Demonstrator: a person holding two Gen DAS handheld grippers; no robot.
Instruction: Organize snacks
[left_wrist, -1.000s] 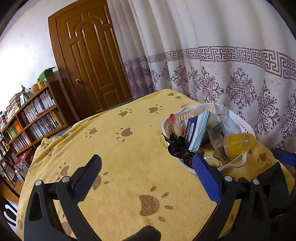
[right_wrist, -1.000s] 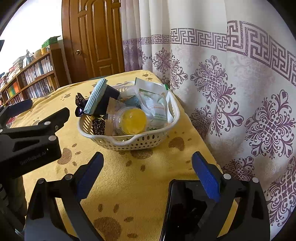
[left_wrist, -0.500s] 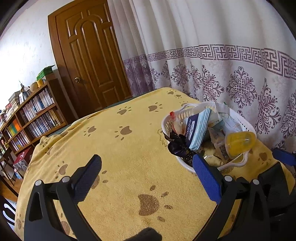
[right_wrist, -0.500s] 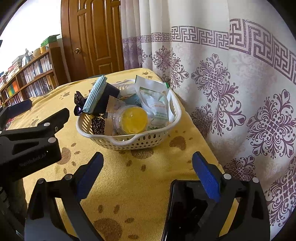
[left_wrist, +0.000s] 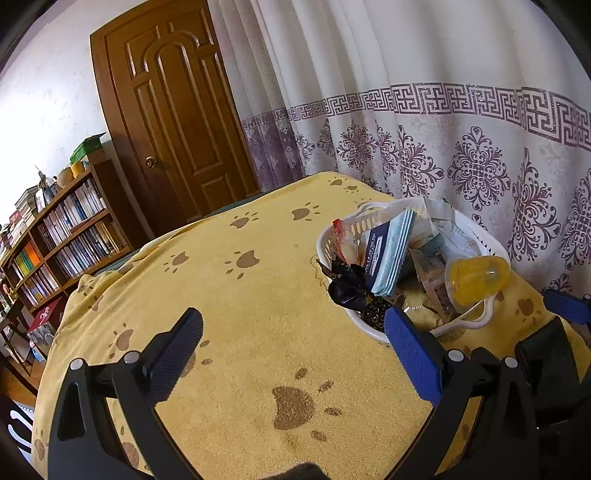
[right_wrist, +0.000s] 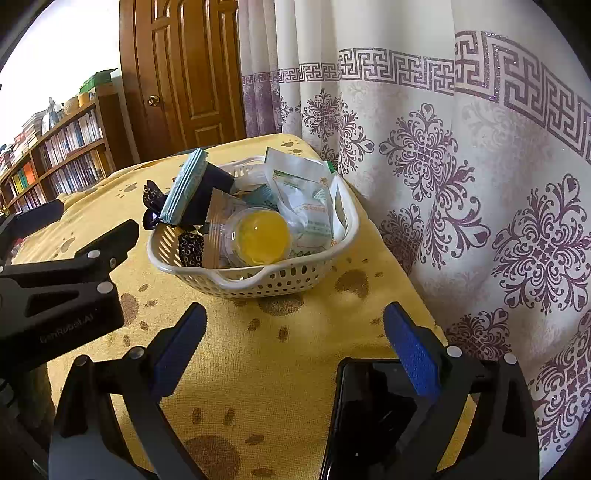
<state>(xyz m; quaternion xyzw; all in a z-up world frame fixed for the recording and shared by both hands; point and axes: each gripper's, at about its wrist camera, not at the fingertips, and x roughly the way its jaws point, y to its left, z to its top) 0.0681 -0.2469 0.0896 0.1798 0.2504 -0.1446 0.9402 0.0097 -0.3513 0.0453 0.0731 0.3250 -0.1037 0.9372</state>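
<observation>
A white perforated basket (right_wrist: 280, 280) (left_wrist: 373, 332) full of snacks stands on a yellow paw-print cloth near the curtain. In it are a yellow jelly cup (right_wrist: 260, 236) (left_wrist: 476, 277), a light-blue packet on a dark box (right_wrist: 184, 188) (left_wrist: 391, 251), white-green sachets (right_wrist: 306, 199) and a dark wrapped candy (left_wrist: 347, 288). My left gripper (left_wrist: 291, 336) is open and empty, left of the basket. My right gripper (right_wrist: 295, 332) is open and empty, in front of the basket. The left gripper also shows in the right wrist view (right_wrist: 62, 273).
A black phone (right_wrist: 373, 417) lies on the cloth under my right gripper's right finger. A patterned curtain (right_wrist: 461, 166) hangs close behind the table's right edge. A wooden door (left_wrist: 177, 122) and a bookshelf (left_wrist: 55, 240) stand beyond the table.
Both cameras have risen or drawn back slightly, so the basket sits a little lower in view. Both grippers stay open and nothing in the basket has moved.
</observation>
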